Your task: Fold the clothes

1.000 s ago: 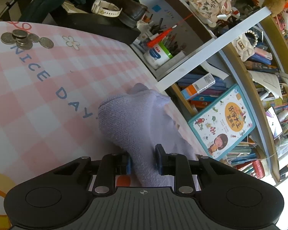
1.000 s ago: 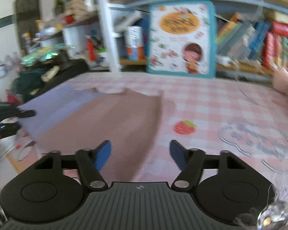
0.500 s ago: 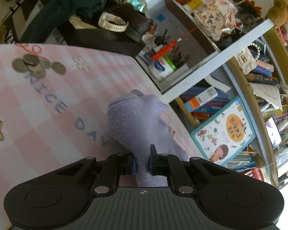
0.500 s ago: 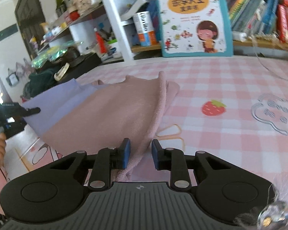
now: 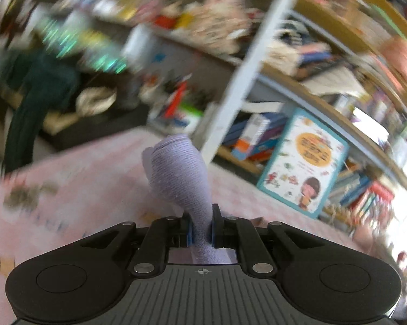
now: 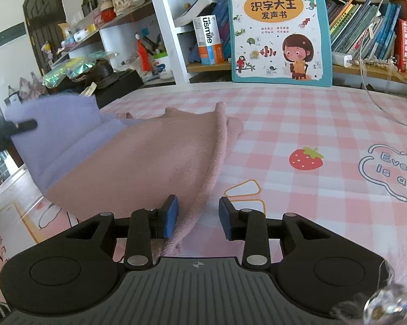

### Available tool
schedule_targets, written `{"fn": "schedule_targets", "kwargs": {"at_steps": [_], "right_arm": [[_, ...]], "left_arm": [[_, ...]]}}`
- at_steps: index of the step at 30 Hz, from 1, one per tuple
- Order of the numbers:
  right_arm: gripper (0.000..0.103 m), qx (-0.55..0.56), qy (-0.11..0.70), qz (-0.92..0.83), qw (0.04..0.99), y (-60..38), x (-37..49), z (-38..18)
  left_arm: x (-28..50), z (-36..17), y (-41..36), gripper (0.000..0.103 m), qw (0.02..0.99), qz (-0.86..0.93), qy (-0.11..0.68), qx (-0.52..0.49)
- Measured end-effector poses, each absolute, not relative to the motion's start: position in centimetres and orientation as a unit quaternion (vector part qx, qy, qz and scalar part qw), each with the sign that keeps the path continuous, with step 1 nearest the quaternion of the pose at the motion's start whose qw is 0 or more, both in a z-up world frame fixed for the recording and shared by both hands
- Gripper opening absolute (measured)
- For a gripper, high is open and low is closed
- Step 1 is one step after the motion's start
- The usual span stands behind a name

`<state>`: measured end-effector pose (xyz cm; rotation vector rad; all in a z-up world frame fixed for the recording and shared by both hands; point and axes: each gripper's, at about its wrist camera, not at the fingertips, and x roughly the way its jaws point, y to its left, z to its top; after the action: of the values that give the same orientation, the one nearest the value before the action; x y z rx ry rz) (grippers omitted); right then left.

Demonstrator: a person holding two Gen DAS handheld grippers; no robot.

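Note:
My left gripper (image 5: 200, 227) is shut on a lilac knitted cloth (image 5: 181, 178), which bunches up in front of the fingers, lifted above the pink checked table; that view is motion-blurred. In the right wrist view the lilac cloth (image 6: 54, 135) rises at the left under the left gripper's black finger (image 6: 22, 126), and a pink cloth (image 6: 149, 159) lies on top of it on the table. My right gripper (image 6: 198, 216) is open, and the pink cloth's folded edge (image 6: 203, 189) lies between the fingers, untouched by the right pad.
The pink checked tablecloth (image 6: 298, 124) bears a strawberry print (image 6: 306, 159). A teal children's book (image 6: 279, 29) leans on the bookshelf behind the table. Cluttered shelves and a dark box stand at the left (image 6: 108, 78). A white cable (image 6: 379, 103) trails at the right.
My left gripper has lifted and swung with the lilac cloth; its view is now blurred. My right gripper, shut on the pink cloth's edge half a second ago, has opened.

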<state>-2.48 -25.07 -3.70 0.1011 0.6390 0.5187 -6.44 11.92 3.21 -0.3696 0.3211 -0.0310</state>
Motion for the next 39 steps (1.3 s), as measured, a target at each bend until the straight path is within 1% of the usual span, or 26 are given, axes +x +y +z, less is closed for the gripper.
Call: {"fn": "schedule_targets", "kwargs": {"at_steps": [5,8,10,11,12,13,15,18,21,23,26,28,32,34,35,36,37,38,39], "right_arm": [[0.031,0.05,0.311,0.252,0.915,-25.1,-2.5,-3.7],[0.031,0.05,0.311,0.253,0.915,-25.1,-2.5,-3.7],[0.032,0.051,0.311,0.253,0.915,-25.1,-2.5,-3.7],[0.032,0.052,0.311,0.253,0.915,-25.1,-2.5,-3.7],[0.032,0.053,0.311,0.253,0.914,-25.2,-2.5,-3.7],[0.032,0.054,0.311,0.254,0.914,-25.2,-2.5,-3.7],[0.032,0.056,0.312,0.254,0.914,-25.3,-2.4,-3.7],[0.032,0.059,0.312,0.255,0.913,-25.4,-2.4,-3.7],[0.032,0.059,0.312,0.255,0.913,-25.3,-2.4,-3.7],[0.032,0.06,0.312,0.255,0.913,-25.3,-2.5,-3.7],[0.032,0.06,0.312,0.255,0.913,-25.3,-2.4,-3.7],[0.033,0.06,0.312,0.255,0.913,-25.3,-2.4,-3.7],[0.033,0.061,0.312,0.256,0.913,-25.3,-2.4,-3.7],[0.033,0.061,0.312,0.256,0.913,-25.3,-2.4,-3.7],[0.033,0.062,0.312,0.256,0.913,-25.3,-2.4,-3.7],[0.033,0.062,0.312,0.256,0.913,-25.3,-2.4,-3.7],[0.033,0.062,0.312,0.256,0.913,-25.4,-2.4,-3.7],[0.034,0.064,0.313,0.257,0.912,-25.4,-2.4,-3.7],[0.034,0.067,0.313,0.258,0.912,-25.5,-2.4,-3.7]], "left_arm": [[-6.6,5.8,5.7,0.01,0.988,-0.066,0.124,-0.07],[-6.7,5.9,1.2,0.011,0.987,-0.107,0.122,0.008],[-6.6,5.1,-2.1,0.015,0.977,-0.144,0.145,0.068],[-6.5,4.4,-3.5,0.02,0.969,-0.162,0.16,0.091],[-6.1,3.6,-4.5,0.023,0.961,-0.18,0.183,0.101],[-5.7,2.7,-5.4,0.023,0.952,-0.199,0.208,0.107],[-5.1,1.0,-6.9,0.028,0.937,-0.221,0.243,0.117],[-5.3,0.0,-7.3,0.029,0.936,-0.219,0.245,0.124],[-5.3,0.5,-6.7,0.029,0.939,-0.221,0.245,0.099],[-5.4,1.2,-5.7,0.029,0.947,-0.217,0.23,0.065],[-5.3,2.4,-4.2,0.023,0.961,-0.195,0.196,0.003],[-5.1,2.9,-3.9,0.023,0.966,-0.183,0.182,-0.011],[-4.9,1.6,-5.7,0.024,0.953,-0.206,0.22,0.023],[-5.0,0.7,-6.7,0.027,0.948,-0.206,0.236,0.057],[-5.0,0.4,-7.0,0.033,0.946,-0.207,0.239,0.066],[-5.1,0.1,-7.2,0.042,0.944,-0.211,0.242,0.068],[-5.1,0.0,-7.2,0.047,0.942,-0.218,0.244,0.066],[-5.1,0.1,-7.2,0.059,0.939,-0.228,0.249,0.06],[-5.2,0.3,-7.1,0.066,0.936,-0.238,0.254,0.052]]}}
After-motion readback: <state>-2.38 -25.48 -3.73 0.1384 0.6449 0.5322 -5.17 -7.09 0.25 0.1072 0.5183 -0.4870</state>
